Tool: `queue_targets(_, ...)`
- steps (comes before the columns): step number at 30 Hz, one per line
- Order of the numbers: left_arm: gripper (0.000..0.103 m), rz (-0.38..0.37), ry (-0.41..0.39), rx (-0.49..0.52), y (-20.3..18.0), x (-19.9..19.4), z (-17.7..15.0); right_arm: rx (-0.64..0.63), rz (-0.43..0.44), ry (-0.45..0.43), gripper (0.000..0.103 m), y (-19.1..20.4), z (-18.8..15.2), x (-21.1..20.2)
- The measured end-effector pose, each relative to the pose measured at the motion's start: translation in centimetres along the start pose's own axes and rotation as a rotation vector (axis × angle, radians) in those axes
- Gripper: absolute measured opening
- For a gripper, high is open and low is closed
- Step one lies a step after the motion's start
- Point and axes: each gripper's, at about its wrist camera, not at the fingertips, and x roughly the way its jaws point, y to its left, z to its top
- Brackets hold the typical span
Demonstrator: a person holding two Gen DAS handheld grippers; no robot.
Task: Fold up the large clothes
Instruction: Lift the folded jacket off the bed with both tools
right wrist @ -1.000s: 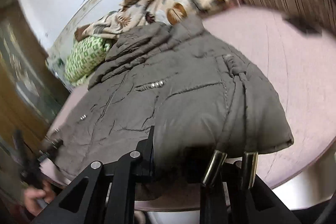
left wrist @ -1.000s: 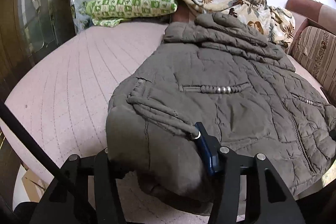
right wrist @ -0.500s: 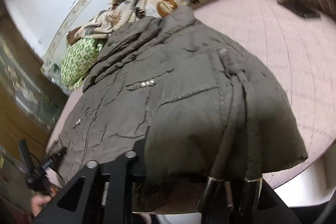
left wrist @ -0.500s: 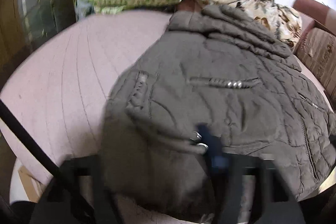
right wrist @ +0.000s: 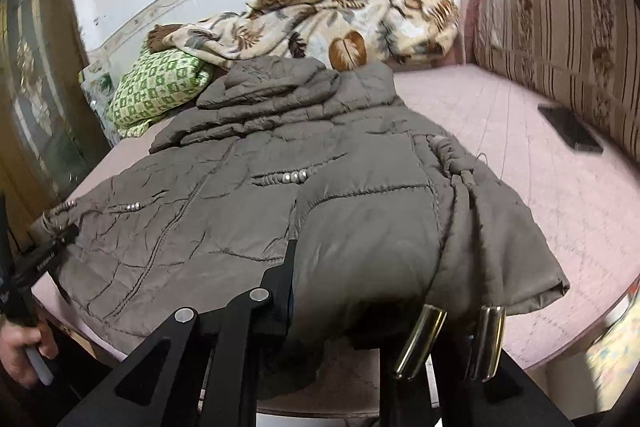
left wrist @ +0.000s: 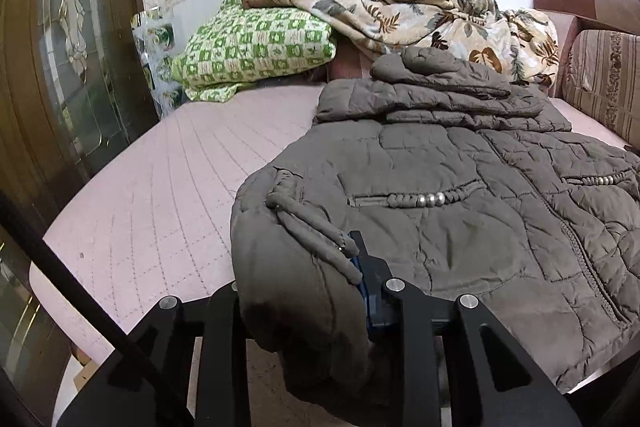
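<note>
Both grippers angle downward over the bed's (left wrist: pixel 152 211) near edge, the left gripper (left wrist: pixel 304 307) with jaws just closing onto the quilted grey jacket's (left wrist: pixel 460 227) hem corner, the right gripper (right wrist: pixel 348 311) pinching the opposite corner.

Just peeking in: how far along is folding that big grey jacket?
Early. The jacket lies flat on the bed, hood bunched at the top. The left tool, whose jaws have just been closing, and the right tool each pinch a hem corner. Every fold is left.
</note>
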Motion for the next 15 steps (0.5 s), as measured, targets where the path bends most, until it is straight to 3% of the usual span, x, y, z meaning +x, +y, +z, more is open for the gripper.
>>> queue_targets(6,0.028,-0.005,-0.037,0.009,0.2,-2.2,0.3,-0.089,-0.003,-0.056,0.017,1.3,0.5,-2.5)
queue_targets(15,0.028,-0.027,-0.102,-0.027,1.5,-5.4,2.5,-0.121,0.040,-0.133,0.017,1.8,2.4,-6.1)
